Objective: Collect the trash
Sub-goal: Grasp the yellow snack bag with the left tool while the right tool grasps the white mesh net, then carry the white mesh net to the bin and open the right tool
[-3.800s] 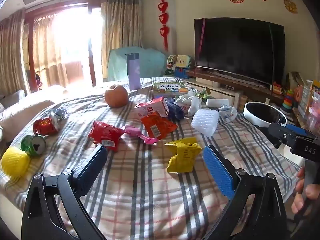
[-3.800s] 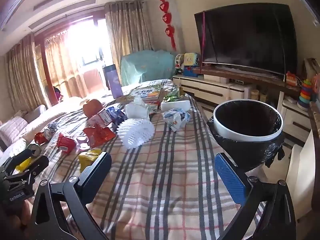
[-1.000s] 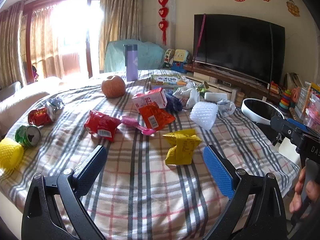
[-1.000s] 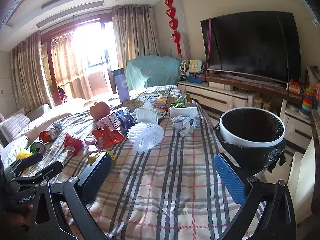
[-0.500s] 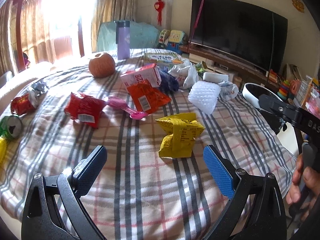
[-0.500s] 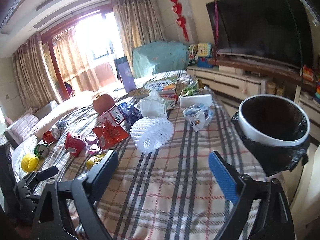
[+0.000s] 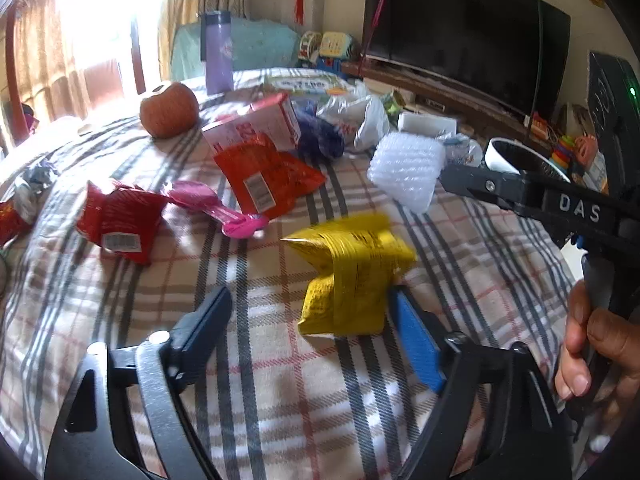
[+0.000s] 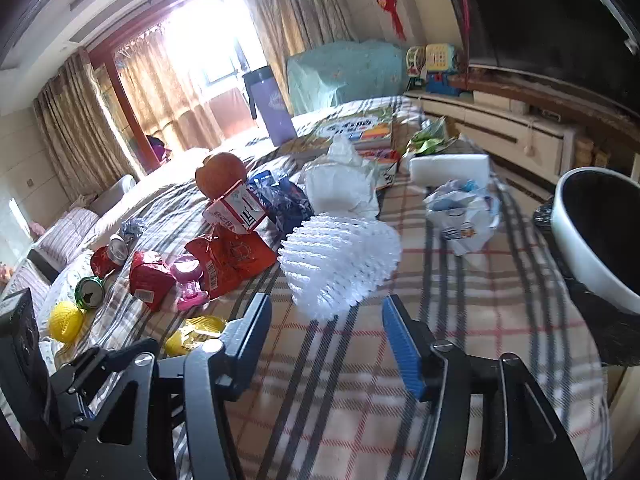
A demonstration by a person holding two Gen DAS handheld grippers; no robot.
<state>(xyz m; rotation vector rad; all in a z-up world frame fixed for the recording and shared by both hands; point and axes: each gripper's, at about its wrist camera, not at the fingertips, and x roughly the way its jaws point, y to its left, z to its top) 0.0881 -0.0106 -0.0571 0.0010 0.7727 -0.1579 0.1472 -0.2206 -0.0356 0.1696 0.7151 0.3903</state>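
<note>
1. Readable writing is scarce: the raised letters "DAS" stand on the black arm of the right tongs [image 7: 576,208] as seen from the left wrist view; the pink-and-white carton [image 7: 256,128] carries red print too blurred to read — so do the barcode stickers on the crumpled red foil wrapper [image 7: 120,224] and the orange foil packet [image 7: 260,176].
2. The left tongs [image 7: 308,312] have just been closing; the crumpled yellow foil wrapper [image 7: 352,276] lies on the plaid-covered counter [image 7: 280,400] between the fingers, the blue pad just beside or touching its right edge, the black finger well apart from it — not gripped.
3. The right tongs [image 8: 326,320] have also just been closing; they stand apart with the white foam fruit net [image 8: 340,264] just ahead of the tips, nothing pressed between them.
4. A hand [image 7: 596,352] holds the right tongs' handle at the right edge of the left wrist view.
5. Around lie a pink plastic piece [image 7: 224,212], a dark blue wrapper [image 8: 280,196], a crumpled white plastic bag [image 8: 340,180], an orange fruit [image 8: 220,172], a purple bottle [image 8: 272,104], a green can [image 8: 90,290] and a yellow foam net [image 8: 66,322].
6. The white-rimmed bin with a black liner [image 8: 580,248] stands at the counter's right edge; a dark television [image 7: 460,36] fills the wall behind.
</note>
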